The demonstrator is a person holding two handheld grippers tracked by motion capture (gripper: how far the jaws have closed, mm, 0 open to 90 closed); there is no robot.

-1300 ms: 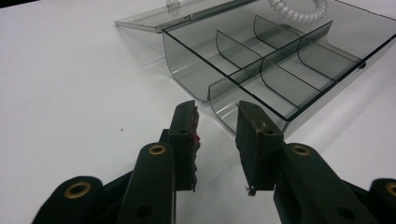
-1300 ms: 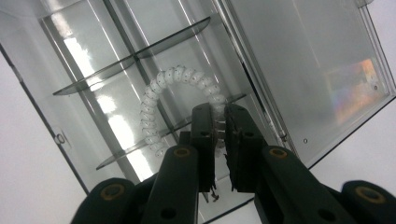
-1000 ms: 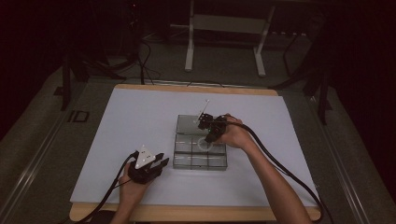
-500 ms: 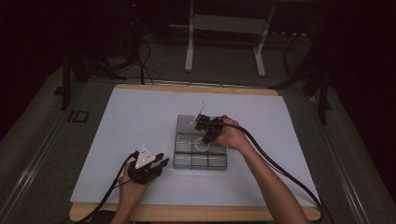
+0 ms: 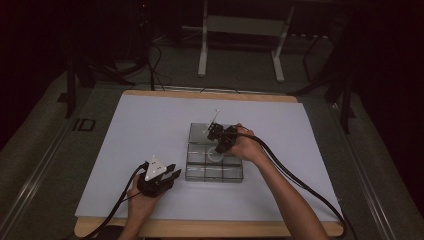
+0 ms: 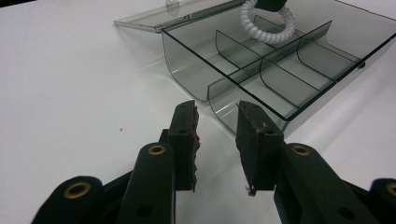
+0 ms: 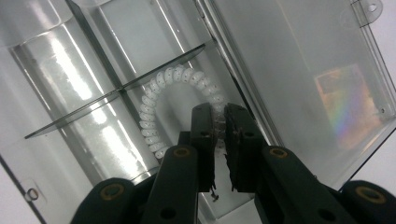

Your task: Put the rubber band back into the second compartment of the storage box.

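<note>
Black jaws of the right gripper are pinching one side of a white spiral hair tie over the clear smoked-plastic compartment box with its lid laid open, so a good move, I judge, is to lower it squarely between the dividers and spread the jaws only once the ring rests on the compartment floor (it looks springy and may hop onto a divider). Ahead of those jaws the tie curls as a glossy, phone-cord ring, while the left gripper waits near the box, jaws spread and empty.
</note>
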